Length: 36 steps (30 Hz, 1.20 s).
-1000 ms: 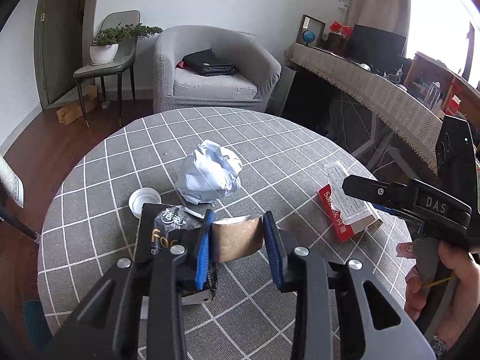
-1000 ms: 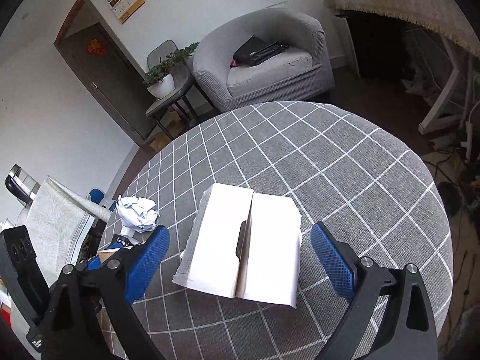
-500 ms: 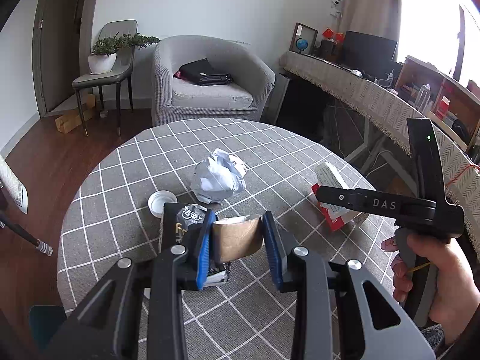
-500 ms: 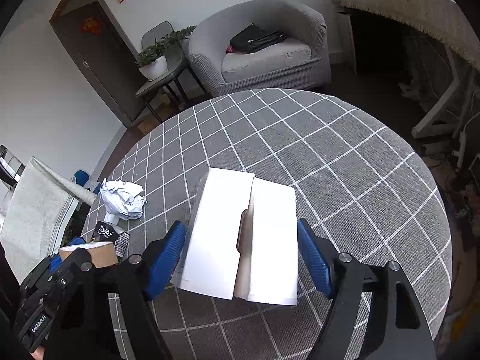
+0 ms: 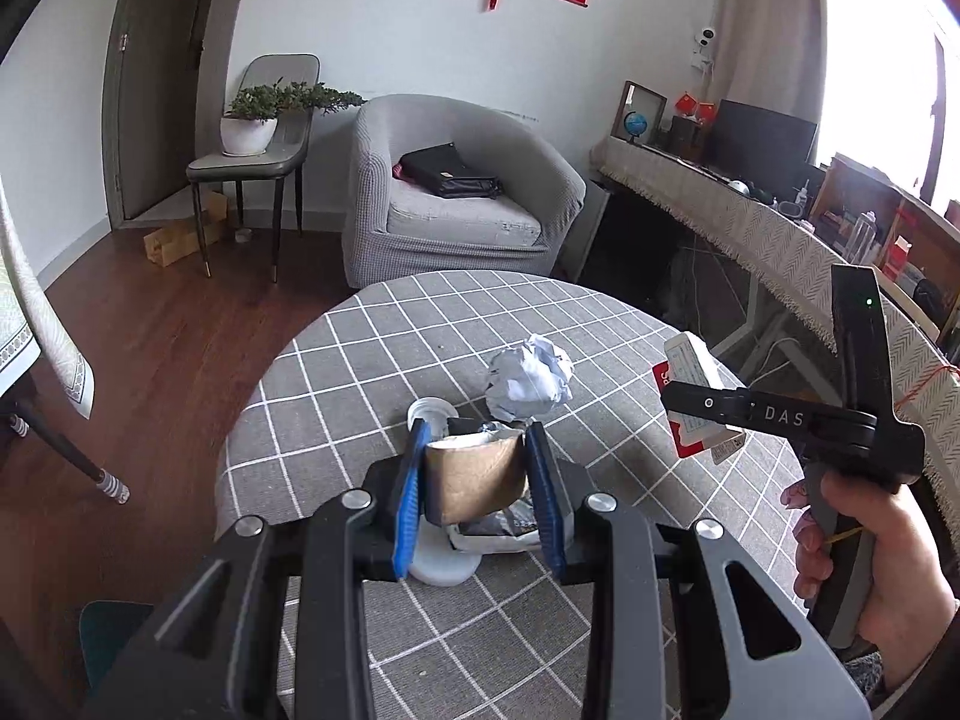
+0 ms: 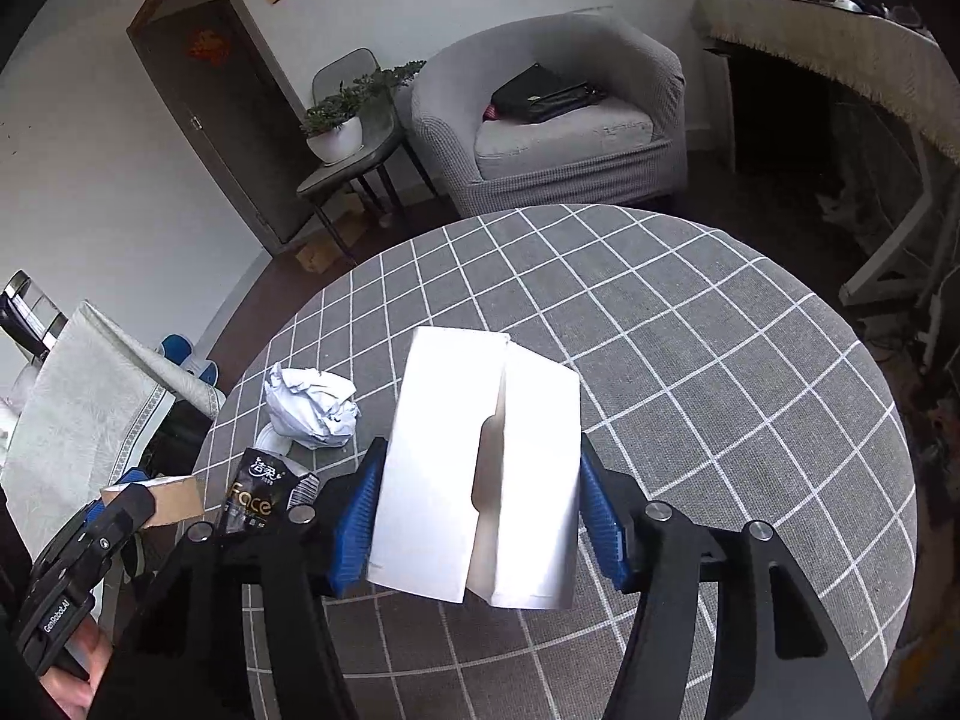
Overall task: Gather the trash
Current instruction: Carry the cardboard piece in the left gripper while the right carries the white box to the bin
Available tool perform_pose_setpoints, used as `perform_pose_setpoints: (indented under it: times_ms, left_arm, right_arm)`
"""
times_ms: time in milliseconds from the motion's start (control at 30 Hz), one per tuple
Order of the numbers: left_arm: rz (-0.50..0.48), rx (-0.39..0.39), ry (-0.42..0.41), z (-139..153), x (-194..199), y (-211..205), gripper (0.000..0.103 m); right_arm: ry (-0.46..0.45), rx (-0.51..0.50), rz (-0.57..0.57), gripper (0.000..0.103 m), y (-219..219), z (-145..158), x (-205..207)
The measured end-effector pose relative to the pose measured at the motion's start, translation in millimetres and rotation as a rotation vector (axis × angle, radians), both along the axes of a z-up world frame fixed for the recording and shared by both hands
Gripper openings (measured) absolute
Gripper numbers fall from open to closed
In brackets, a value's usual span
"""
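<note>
My left gripper (image 5: 477,495) has its jaws clamped on the cardboard tube (image 5: 474,477), lifted clear of the table (image 5: 336,396); my right gripper (image 6: 480,516) has just been closing its jaws and the blue pads now press both sides of the white box (image 6: 432,468); crumpled paper (image 6: 312,408) and a dark wrapper (image 6: 258,495) lie on the checked cloth beside it.

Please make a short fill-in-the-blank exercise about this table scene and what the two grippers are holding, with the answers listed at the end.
1. The left gripper is shut on a brown ____ tube.
2. The right gripper clamps a white ____.
3. The crumpled paper ball lies on the ____ tablecloth.
4. A black bag rests on the grey ____.

Answers: cardboard; box; checked; armchair
</note>
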State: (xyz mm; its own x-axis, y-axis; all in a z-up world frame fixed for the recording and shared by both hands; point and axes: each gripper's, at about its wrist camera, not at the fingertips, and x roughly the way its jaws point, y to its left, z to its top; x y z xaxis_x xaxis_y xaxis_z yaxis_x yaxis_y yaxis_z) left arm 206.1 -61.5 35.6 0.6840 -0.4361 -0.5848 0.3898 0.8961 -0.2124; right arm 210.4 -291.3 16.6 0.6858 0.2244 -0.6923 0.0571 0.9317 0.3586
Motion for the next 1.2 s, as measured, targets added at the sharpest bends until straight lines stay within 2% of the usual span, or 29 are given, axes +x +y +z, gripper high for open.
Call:
perform_pose_setpoints:
  times_ms: [500, 1200]
  left_arm:
    - [0.115, 0.053, 0.018, 4, -3, 55, 0.034]
    - [0.222, 0.115, 0.087, -18, -1, 120, 0.034]
  right_arm:
    - [-0.055, 0.007, 0.148, 0.061, 69, 23, 7]
    - [-0.101, 0.016, 0.373, 0.061, 176, 39, 9]
